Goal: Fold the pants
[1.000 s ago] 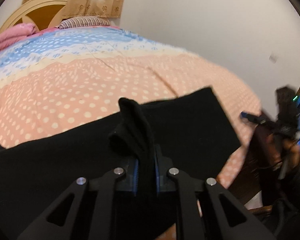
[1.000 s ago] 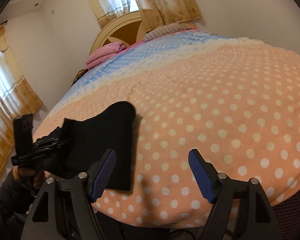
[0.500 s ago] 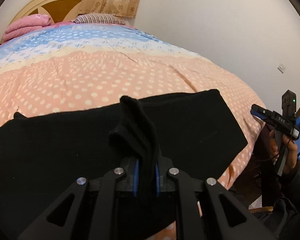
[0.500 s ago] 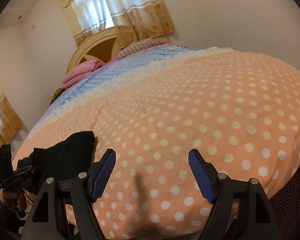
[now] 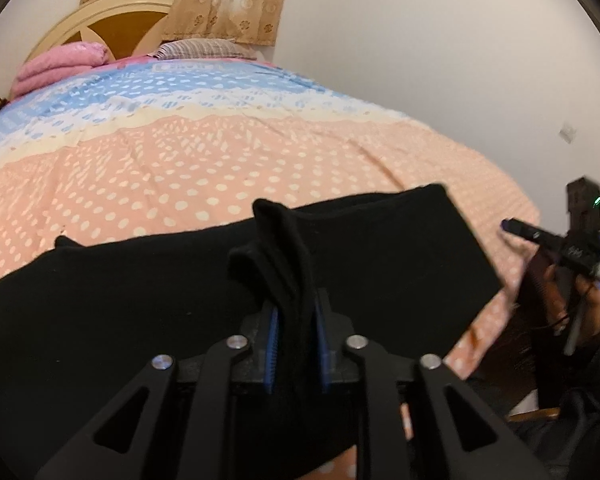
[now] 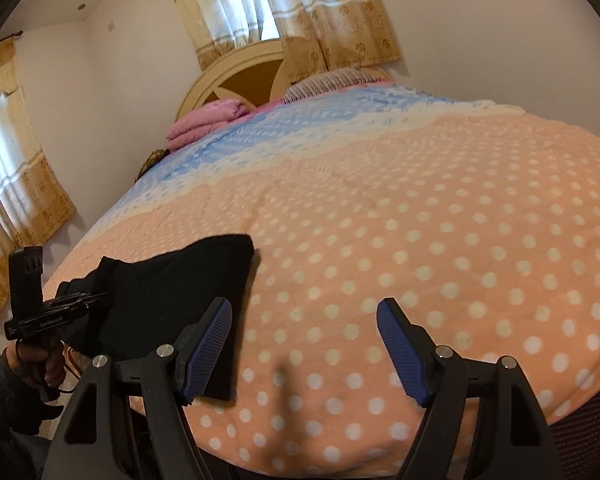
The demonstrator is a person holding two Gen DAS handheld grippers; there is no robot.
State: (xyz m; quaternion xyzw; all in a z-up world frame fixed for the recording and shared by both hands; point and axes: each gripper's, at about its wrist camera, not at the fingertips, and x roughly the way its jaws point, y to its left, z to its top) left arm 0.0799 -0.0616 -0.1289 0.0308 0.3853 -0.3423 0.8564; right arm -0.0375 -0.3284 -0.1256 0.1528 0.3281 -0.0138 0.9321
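Observation:
Black pants lie flat across the near edge of the bed. My left gripper is shut on a bunched fold of the pants, which sticks up between its blue pads. In the right wrist view the pants lie at the lower left, with the left gripper holding their far end. My right gripper is open and empty, just above the bedspread, its left pad over the pants' near edge. The right gripper also shows in the left wrist view, beyond the pants' right end.
The bed has a peach polka-dot bedspread with a blue band farther back. A folded pink blanket and a striped pillow lie at the headboard. Walls and curtained windows stand behind and to the left.
My right gripper has swung back left, so the pants fill more of its view again. The left gripper keeps its hold on the pants and has shifted slightly.

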